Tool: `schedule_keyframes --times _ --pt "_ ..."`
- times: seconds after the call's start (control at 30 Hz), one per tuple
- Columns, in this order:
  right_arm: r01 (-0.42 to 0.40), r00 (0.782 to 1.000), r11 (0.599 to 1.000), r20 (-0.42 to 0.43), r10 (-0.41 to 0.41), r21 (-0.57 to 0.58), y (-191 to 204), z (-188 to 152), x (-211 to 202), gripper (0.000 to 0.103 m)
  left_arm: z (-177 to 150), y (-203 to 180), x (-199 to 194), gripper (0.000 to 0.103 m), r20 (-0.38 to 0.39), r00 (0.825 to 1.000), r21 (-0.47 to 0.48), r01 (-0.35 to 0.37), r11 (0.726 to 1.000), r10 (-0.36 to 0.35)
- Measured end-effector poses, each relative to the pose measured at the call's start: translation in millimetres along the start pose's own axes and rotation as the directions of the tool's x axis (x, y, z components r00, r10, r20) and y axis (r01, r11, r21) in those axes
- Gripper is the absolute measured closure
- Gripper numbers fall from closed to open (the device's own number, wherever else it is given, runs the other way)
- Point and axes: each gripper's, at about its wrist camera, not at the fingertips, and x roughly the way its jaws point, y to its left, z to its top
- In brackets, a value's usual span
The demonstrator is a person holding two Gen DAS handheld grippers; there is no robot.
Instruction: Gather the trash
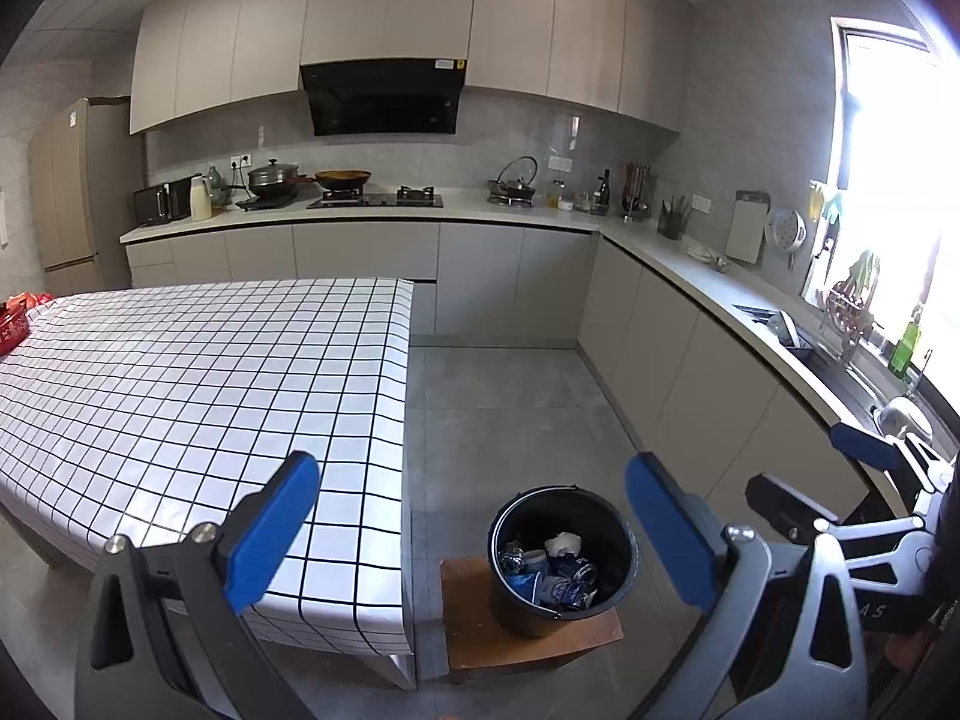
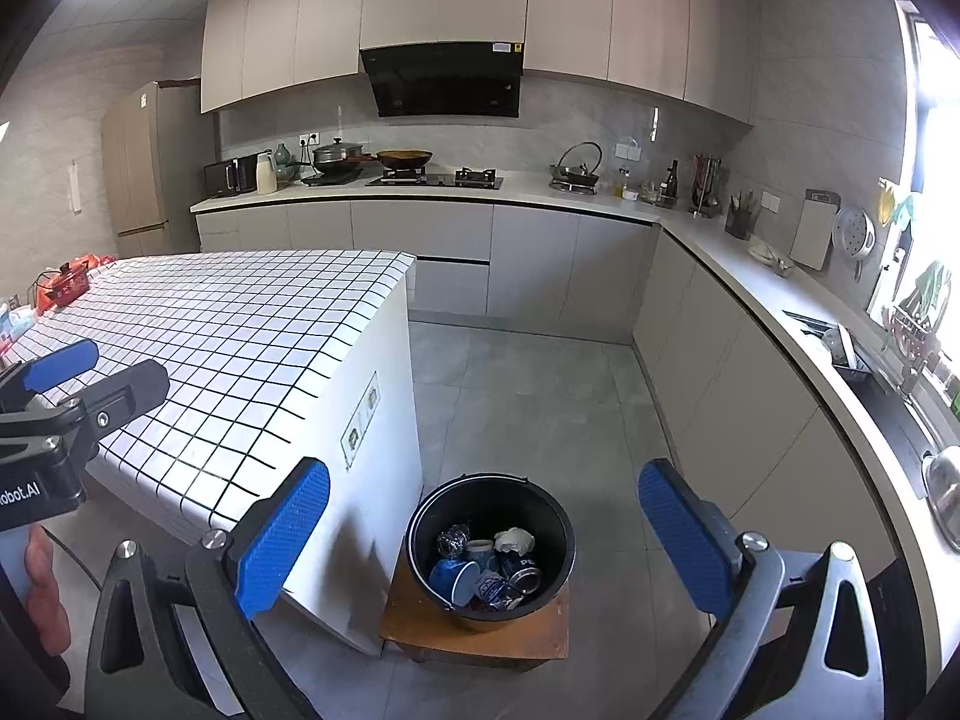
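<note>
One black bucket point(image 2: 491, 546) sits on one wooden stool point(image 2: 480, 639), bottom centre, holding several crushed cans and cups, hard to count. Left gripper point(image 1: 471, 525) and right gripper point(image 2: 483, 531) both gape, empty.

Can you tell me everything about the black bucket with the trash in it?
The black bucket is round, looks like plastic, and has a thin wire handle lying down along its rim. It stands upright on a small brown wooden stool on the grey floor, right beside the end of the checkered table. Inside lie crushed blue cans, a blue paper cup, a white crumpled wad and some shiny foil. It is about half full. Neither hand-held gripper touches it.
</note>
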Motion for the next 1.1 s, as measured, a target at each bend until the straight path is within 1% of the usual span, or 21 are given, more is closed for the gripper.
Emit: schedule_keyframes --times 0.63,1.1 --pt "0.004 1.000 1.000 0.012 -0.004 -0.016 2 -4 -9 0.000 -3 -9 -6 0.000 0.005 1.000 -0.007 0.015 1.000 -0.015" --pt "-0.002 1.000 1.000 0.024 0.002 -0.016 3 -4 -13 0.000 -2 -8 -9 0.000 0.008 1.000 -0.005 0.009 1.000 -0.009"
